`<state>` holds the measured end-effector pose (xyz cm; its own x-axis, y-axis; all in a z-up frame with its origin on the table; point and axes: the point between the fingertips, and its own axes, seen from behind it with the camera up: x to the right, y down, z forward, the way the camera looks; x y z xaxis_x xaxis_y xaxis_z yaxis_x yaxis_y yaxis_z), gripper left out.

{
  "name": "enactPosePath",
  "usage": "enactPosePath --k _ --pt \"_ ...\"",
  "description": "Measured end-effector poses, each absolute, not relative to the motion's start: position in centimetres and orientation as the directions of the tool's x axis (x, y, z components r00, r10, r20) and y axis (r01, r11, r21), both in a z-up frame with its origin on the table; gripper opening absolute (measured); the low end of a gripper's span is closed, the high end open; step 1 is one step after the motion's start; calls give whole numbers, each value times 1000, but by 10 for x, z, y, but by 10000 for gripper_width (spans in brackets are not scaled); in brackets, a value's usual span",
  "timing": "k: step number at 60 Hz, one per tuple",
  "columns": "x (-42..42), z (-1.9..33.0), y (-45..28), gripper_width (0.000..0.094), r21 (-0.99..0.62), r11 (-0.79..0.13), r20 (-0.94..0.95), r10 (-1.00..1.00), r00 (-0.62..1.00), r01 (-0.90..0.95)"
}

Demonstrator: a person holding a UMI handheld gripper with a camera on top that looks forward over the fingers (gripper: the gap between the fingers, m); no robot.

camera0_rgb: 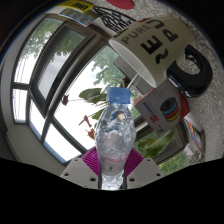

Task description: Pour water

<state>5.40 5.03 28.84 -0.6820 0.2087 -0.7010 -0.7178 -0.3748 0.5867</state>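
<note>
Got the hand-held gripper clamped on the capped water bottle, mug tilted overhead, could easily spill if the slick plastic slips

The gripper holds a clear plastic water bottle with a blue cap, both pink pads pressing on its lower body. The bottle stands upright between the fingers. Beyond it and above, a white mug with black lettering and a black handle appears tipped on its side. A smaller colourful mug sits just beside the bottle. A large window with greenery outside fills the background.
</note>
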Motion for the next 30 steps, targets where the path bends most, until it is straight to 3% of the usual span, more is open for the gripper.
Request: enactPosePath --k 6,18,24,30 --pt "68 269 50 275 621 -353 -691 176 -702 -700" --pt "63 271 57 274 603 -366 -710 158 -686 -709" --pt "59 306 47 273 431 -393 -810 228 -540 -812" --pt "67 368 34 274 152 -366 -874 384 -297 -918"
